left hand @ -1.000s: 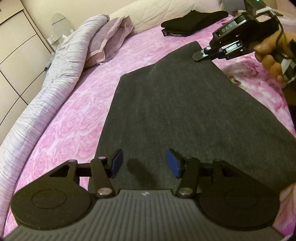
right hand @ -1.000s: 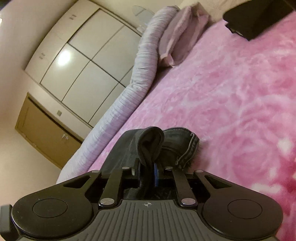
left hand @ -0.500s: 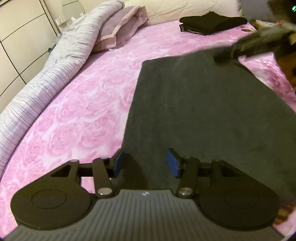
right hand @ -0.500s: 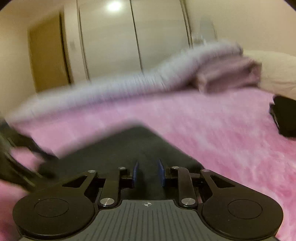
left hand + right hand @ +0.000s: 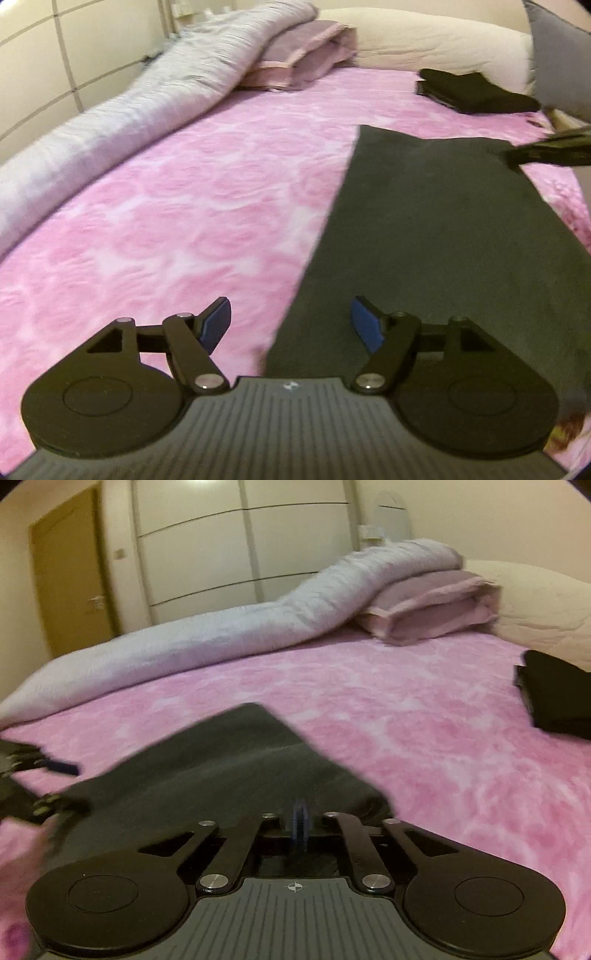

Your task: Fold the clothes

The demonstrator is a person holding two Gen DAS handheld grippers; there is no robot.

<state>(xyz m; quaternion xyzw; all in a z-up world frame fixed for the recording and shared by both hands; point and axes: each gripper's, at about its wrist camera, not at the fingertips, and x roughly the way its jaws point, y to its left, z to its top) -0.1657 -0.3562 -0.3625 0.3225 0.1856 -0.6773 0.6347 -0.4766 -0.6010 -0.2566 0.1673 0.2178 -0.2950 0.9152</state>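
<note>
The dark garment [image 5: 443,229] is laid flat on the bed [image 5: 177,206], further folding judged left; left gripper [image 5: 290,323] fingers are opening, empty, right gripper [image 5: 300,821] fingers nearly closed, parting slightly.

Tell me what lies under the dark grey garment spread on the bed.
The dark grey garment lies flat on the pink rose-patterned bedspread, which shows all around it. Whatever is directly beneath stays covered.
</note>
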